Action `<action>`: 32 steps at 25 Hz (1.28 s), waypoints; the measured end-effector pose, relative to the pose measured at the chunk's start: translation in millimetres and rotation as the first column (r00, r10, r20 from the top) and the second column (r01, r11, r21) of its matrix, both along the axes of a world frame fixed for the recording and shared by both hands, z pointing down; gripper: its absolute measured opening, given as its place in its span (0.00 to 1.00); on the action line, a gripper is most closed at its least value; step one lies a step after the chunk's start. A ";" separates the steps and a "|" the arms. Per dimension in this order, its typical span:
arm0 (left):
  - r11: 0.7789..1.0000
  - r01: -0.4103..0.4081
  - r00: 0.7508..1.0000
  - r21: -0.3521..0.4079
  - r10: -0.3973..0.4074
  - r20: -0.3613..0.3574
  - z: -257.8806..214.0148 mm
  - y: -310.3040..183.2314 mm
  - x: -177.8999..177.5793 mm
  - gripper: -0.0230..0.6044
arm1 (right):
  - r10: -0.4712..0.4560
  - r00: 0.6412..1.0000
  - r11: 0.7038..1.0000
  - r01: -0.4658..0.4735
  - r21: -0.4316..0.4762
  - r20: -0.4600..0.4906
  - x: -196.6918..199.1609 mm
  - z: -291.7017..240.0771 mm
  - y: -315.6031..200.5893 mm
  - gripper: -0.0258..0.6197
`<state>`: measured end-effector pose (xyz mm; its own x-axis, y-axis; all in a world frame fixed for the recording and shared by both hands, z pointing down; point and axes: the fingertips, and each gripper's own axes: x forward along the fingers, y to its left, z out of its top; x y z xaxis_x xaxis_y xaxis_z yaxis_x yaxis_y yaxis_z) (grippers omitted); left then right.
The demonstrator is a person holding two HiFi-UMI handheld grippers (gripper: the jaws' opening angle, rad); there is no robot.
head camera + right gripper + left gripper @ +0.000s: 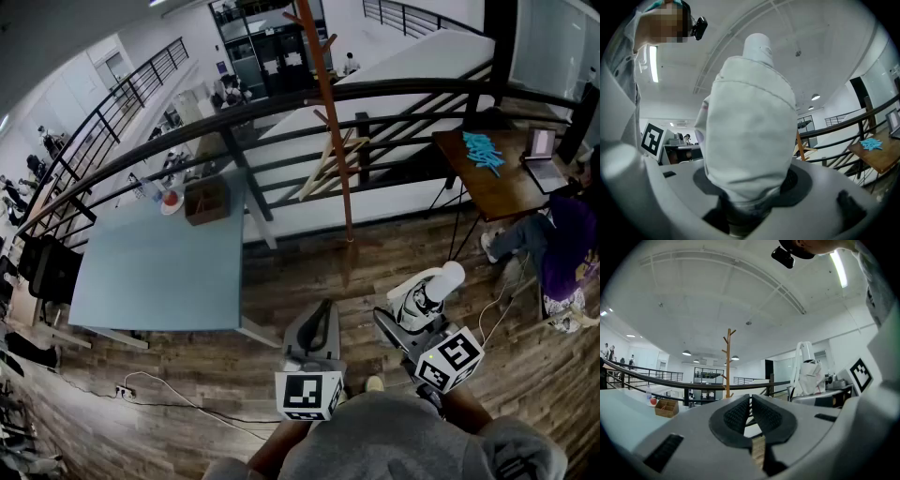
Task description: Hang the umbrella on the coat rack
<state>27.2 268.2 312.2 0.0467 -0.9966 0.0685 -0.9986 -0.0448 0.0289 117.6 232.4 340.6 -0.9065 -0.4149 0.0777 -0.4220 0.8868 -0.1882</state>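
The brown wooden coat rack (pixel 336 131) stands by the railing, straight ahead of both grippers; in the left gripper view the coat rack (pixel 727 363) rises in the distance. A folded white umbrella (pixel 429 292) in its sleeve sticks up out of my right gripper (pixel 412 317), which is shut on its lower part. The umbrella (pixel 750 126) fills the right gripper view and hides the pads of the right gripper (pixel 747 190). My left gripper (pixel 319 323) is beside it at the left, level, jaws together with only a thin slit and nothing in them (pixel 751 408).
A pale blue table (pixel 159 272) with a wooden box (pixel 206 199) stands at the left. The dark railing (pixel 281 105) runs behind the rack. A wooden desk (pixel 497 183) with a laptop (pixel 544 155) and a seated person (pixel 562 246) is at the right. A cable (pixel 187 403) lies on the floor.
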 end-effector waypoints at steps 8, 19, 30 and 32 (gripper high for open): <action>0.999 -0.002 1.000 -0.054 0.001 -0.031 21.4 -0.2 -8.7 0.08 | 0.007 1.000 1.000 -0.007 -0.007 -0.019 -8.2 12.3 -2.2 0.43; 0.999 -0.035 0.999 -0.022 0.035 -0.010 11.2 13.9 -28.0 0.08 | 0.059 0.998 0.998 -0.059 -0.004 -0.003 -19.6 4.8 10.5 0.43; 0.999 -0.042 0.999 -0.003 0.041 -0.029 18.7 25.9 -68.7 0.08 | 0.096 0.995 0.995 -0.096 -0.002 0.000 -53.6 5.4 16.2 0.43; 0.999 -0.038 0.999 -0.005 0.037 -0.034 19.9 25.9 -74.4 0.08 | 0.099 0.995 0.995 -0.099 0.005 -0.005 -57.5 4.3 14.8 0.43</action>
<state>-47.2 294.1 332.1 0.0865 -0.9937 0.0718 -0.9946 -0.0820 0.0631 60.1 247.1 344.9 -0.8605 -0.5031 0.0800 -0.5089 0.8414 -0.1820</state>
